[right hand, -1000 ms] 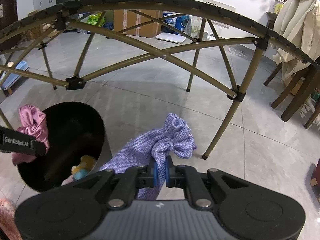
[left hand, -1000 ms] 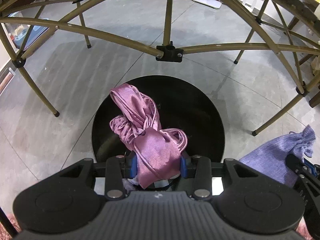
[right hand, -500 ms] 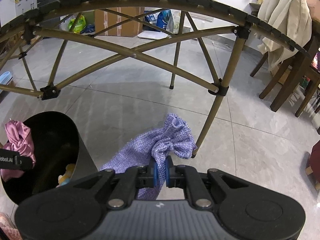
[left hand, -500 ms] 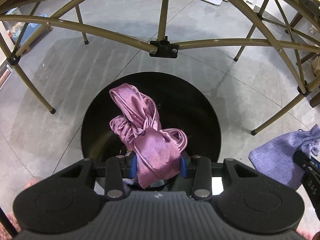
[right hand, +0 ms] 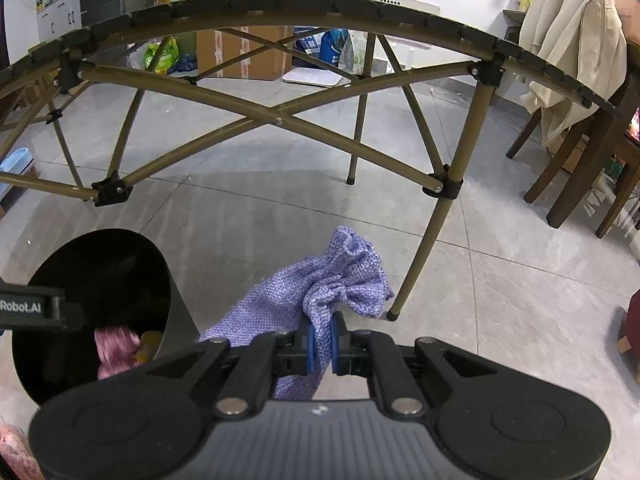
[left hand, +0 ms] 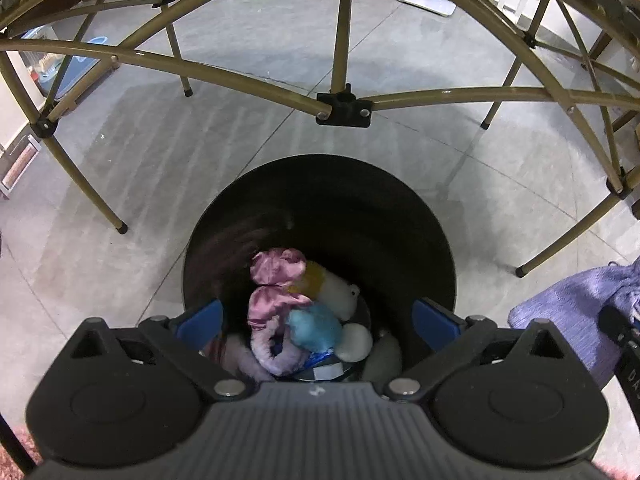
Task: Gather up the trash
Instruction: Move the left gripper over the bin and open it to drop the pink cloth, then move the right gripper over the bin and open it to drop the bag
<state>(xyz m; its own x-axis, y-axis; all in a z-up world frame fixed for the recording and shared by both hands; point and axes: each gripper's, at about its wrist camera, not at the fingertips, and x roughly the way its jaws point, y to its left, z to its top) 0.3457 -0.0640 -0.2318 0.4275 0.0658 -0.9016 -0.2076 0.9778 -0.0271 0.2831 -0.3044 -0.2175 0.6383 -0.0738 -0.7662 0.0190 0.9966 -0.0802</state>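
A round black trash bin [left hand: 360, 184] stands on the floor right below my left gripper [left hand: 318, 322], which is open and empty over its mouth. A pink satin cloth [left hand: 276, 280] lies inside the bin on several soft items, among them a blue one [left hand: 314, 330]. The bin [right hand: 168, 300] and the pink cloth [right hand: 114, 350] also show at the left of the right wrist view. My right gripper [right hand: 321, 344] is shut on a purple knitted pouch [right hand: 320, 292], held above the floor to the right of the bin. The pouch [left hand: 568, 316] shows at the right edge of the left wrist view.
A folding table frame with tan metal legs [right hand: 436, 224] and cross bars [left hand: 344, 106] arches over the bin. Wooden chairs [right hand: 580, 168] with a cream coat stand at the right. Boxes and bags [right hand: 248, 52] line the far wall. The floor is grey tile.
My left gripper has opened and the pink cloth has dropped into the bin. My right gripper still holds the purple pouch and has shifted a little.
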